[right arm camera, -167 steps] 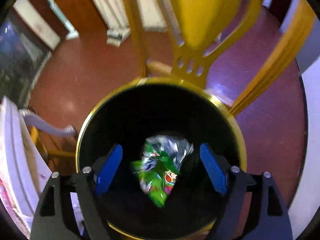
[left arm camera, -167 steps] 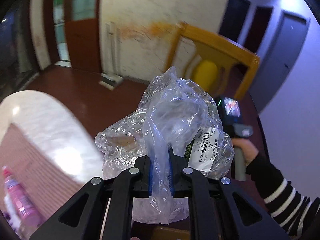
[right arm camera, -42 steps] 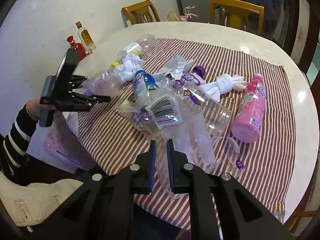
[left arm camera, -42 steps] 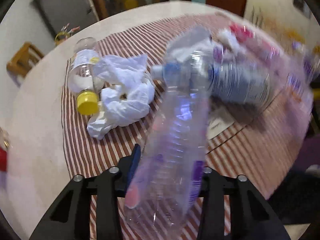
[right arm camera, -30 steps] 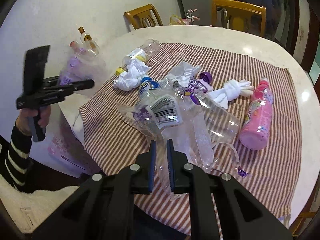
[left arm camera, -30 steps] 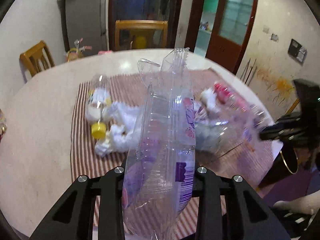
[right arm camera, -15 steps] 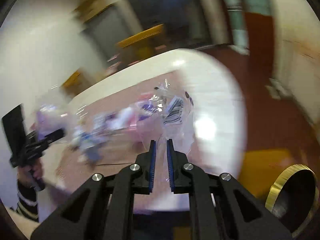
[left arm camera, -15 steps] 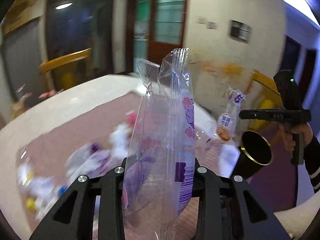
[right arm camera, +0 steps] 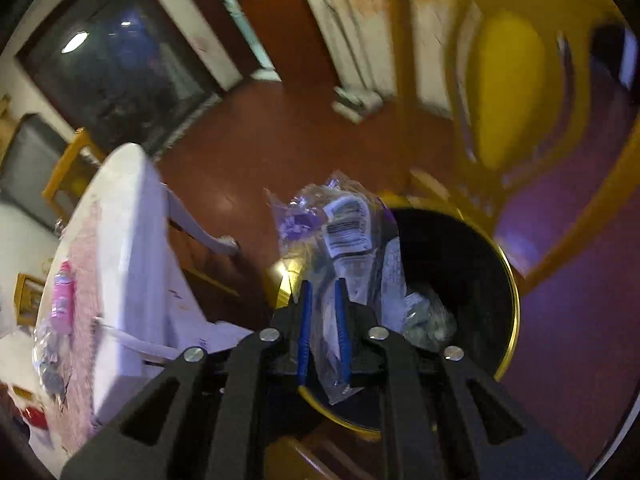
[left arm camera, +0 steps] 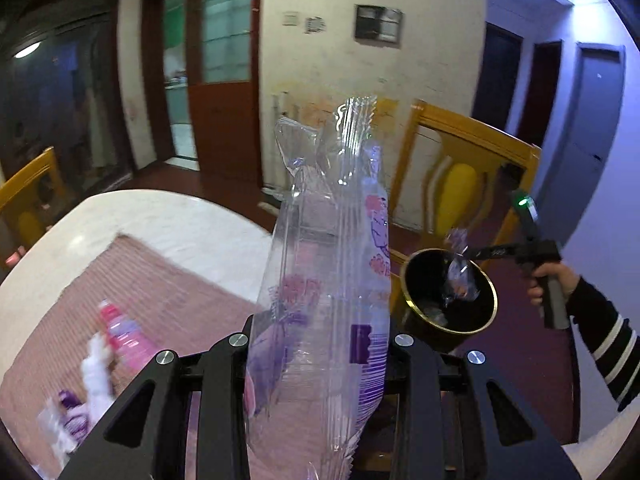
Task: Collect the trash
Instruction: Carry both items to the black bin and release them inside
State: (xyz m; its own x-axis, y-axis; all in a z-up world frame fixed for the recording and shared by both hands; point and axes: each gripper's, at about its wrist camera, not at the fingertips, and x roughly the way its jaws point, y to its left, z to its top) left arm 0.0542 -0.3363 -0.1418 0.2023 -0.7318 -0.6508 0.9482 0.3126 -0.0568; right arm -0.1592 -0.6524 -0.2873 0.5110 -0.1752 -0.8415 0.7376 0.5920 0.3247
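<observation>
Clear wrapper (right arm camera: 344,240) slipping between opening right gripper (right arm camera: 323,328) jaws above bin (right arm camera: 508,280); left gripper (left arm camera: 320,344) squeezing bag (left arm camera: 328,264), waiting.

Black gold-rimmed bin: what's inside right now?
Black gold-rimmed bin holds crumpled clear plastic wrappers. The right gripper, jaws opening, has a barcode-labelled clear bag over the mouth, covering the bin's left side; bottom is dark.
</observation>
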